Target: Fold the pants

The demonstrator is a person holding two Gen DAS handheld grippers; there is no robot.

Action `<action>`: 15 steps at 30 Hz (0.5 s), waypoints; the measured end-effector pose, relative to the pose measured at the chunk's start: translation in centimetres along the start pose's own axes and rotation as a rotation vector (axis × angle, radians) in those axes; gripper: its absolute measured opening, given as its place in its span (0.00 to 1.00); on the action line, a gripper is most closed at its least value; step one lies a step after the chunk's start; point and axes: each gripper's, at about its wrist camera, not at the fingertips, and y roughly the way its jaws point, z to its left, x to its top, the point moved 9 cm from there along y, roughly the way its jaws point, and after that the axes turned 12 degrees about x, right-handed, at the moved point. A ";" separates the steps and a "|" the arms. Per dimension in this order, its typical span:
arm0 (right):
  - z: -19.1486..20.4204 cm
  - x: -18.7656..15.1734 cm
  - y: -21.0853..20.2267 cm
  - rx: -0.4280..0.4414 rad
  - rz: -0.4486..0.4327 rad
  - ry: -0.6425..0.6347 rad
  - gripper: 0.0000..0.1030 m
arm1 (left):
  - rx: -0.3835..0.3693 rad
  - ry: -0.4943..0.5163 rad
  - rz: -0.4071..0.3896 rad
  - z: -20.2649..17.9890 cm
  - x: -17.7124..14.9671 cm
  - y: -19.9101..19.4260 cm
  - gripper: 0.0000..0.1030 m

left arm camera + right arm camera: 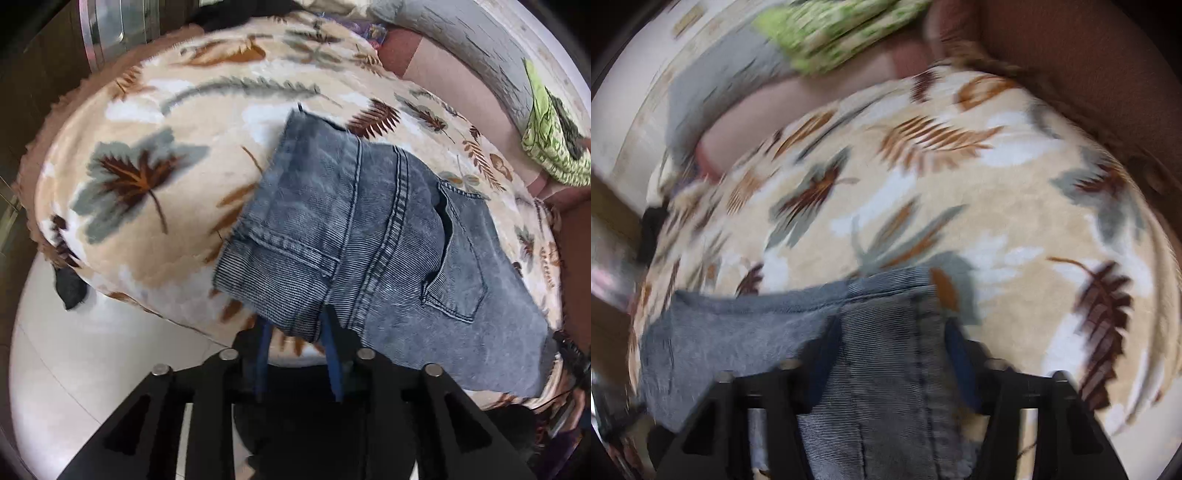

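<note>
While blurred — jeans (886, 332) seemingly between jaws

A home bedroom: leaf-print blanket (155, 122) over a bed, tiled floor (74, 369).

Folded blue-grey pants (373, 236) lie on a leaf-print blanket (155, 147) just ahead of the left claw (295, 332). Its blue-padded jaws stand apart around the nearest denim corner, a hemmed edge between them. Far ahead to the right lies a green cloth (550, 140).
</note>
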 end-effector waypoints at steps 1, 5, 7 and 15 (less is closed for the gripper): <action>0.1 0.1 0.1 -0.062 0.013 -0.044 0.17 | 0.026 0.003 -0.017 0.4 0.1 -0.4 0.31; 1.1 1.8 -1.3 -0.094 -0.047 -0.100 0.13 | 0.136 0.007 -0.118 2.5 1.0 -2.9 0.31; 1.6 3.1 -2.2 -0.106 -0.104 -0.120 0.13 | 0.157 0.001 -0.164 2.8 1.6 -4.3 0.31; -1.4 3.7 -0.3 -0.101 -0.098 0.031 0.13 | 0.087 0.119 -0.261 -3.8 1.8 -7.2 0.39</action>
